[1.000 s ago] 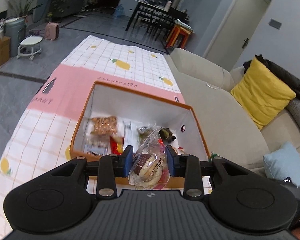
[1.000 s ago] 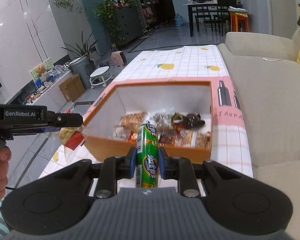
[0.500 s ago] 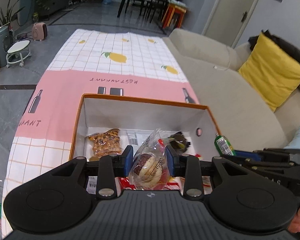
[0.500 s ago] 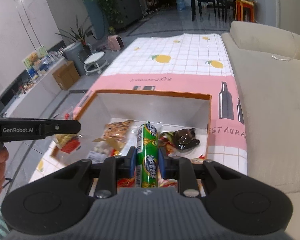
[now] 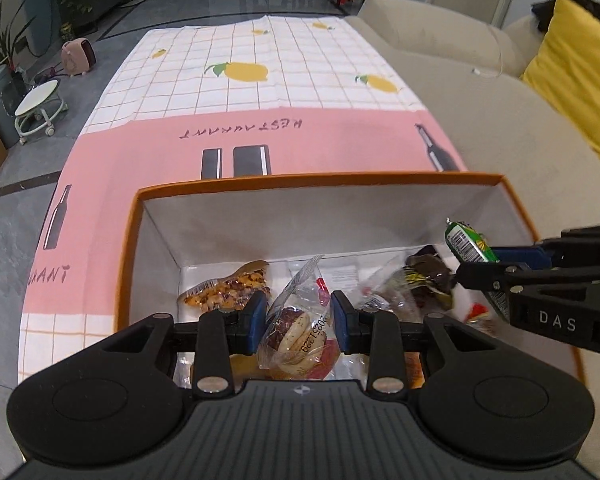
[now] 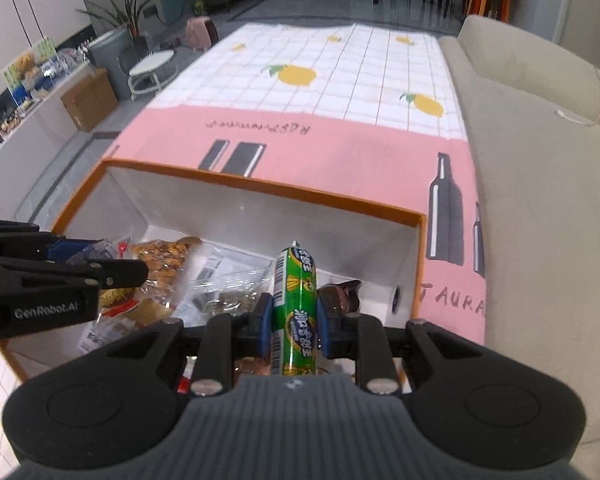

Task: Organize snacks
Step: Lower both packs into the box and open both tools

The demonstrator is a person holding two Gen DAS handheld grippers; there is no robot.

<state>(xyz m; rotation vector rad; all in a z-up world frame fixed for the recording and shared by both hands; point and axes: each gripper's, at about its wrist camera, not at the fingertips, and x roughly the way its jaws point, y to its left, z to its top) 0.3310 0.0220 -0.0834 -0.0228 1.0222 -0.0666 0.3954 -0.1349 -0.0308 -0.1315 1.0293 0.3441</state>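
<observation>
An orange-rimmed white box (image 5: 328,179) (image 6: 260,186) sits on the pink and checked tablecloth and holds several snack packets. My left gripper (image 5: 298,316) is shut on a clear-wrapped pastry packet (image 5: 296,336) and holds it over the box's near left part. My right gripper (image 6: 293,322) is shut on a green sausage stick (image 6: 296,308) over the box's near right part. In the left wrist view the right gripper (image 5: 500,268) enters from the right with the green stick's tip (image 5: 466,240). In the right wrist view the left gripper (image 6: 100,264) enters from the left.
In the box lie a nut brittle packet (image 5: 228,292) (image 6: 162,256), a dark wrapped snack (image 5: 428,272) (image 6: 340,296) and clear packets (image 6: 228,280). A beige sofa (image 5: 520,128) (image 6: 548,184) with a yellow cushion (image 5: 576,72) borders the table on the right.
Both grippers have moved forward over the box with their snacks still held. The box now fills the lower part of both views, and the two grippers are closer together.
</observation>
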